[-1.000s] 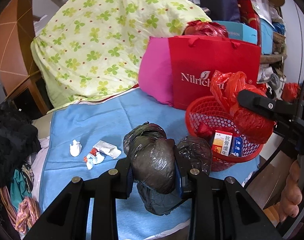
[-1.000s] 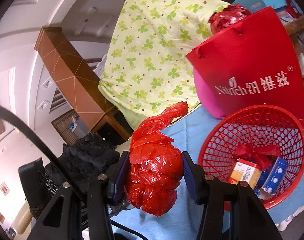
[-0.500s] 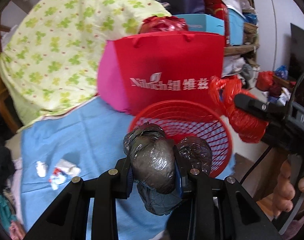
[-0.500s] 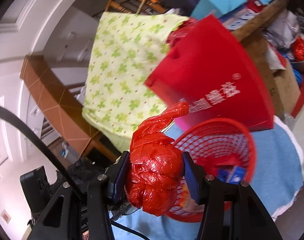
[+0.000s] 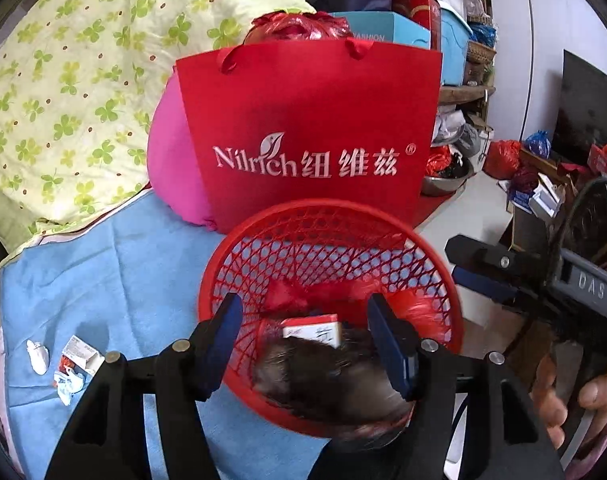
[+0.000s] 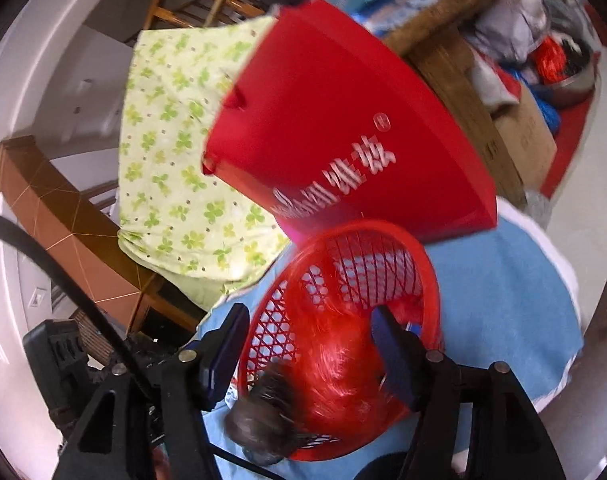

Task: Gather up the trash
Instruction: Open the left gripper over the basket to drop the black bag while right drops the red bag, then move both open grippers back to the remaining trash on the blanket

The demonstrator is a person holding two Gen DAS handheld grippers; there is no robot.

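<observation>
A red mesh basket [image 5: 447, 280] stands on the blue cloth [image 5: 103, 272]; it also shows in the right wrist view [image 6: 431, 276]. My left gripper [image 5: 307, 344] is open above the basket, and a blurred black plastic bag [image 5: 331, 380] drops from it into the basket. My right gripper [image 6: 309, 356] is open over the basket too, and a blurred red plastic bag [image 6: 335, 360] falls between its fingers. The black bag [image 6: 263, 428] shows at the basket's near rim. A small box [image 5: 311, 330] lies inside the basket.
A red paper bag [image 5: 311, 136] and pink cushion [image 5: 171, 168] stand behind the basket. Small scraps and a wrapper [image 5: 79, 360] lie on the cloth at left. A green-patterned quilt [image 5: 63, 80] is piled behind. Clutter fills the shelves and floor at right.
Both grippers have opened over the basket. The black bag has left my left gripper and the red bag has left my right gripper; both are dropping into the basket.
</observation>
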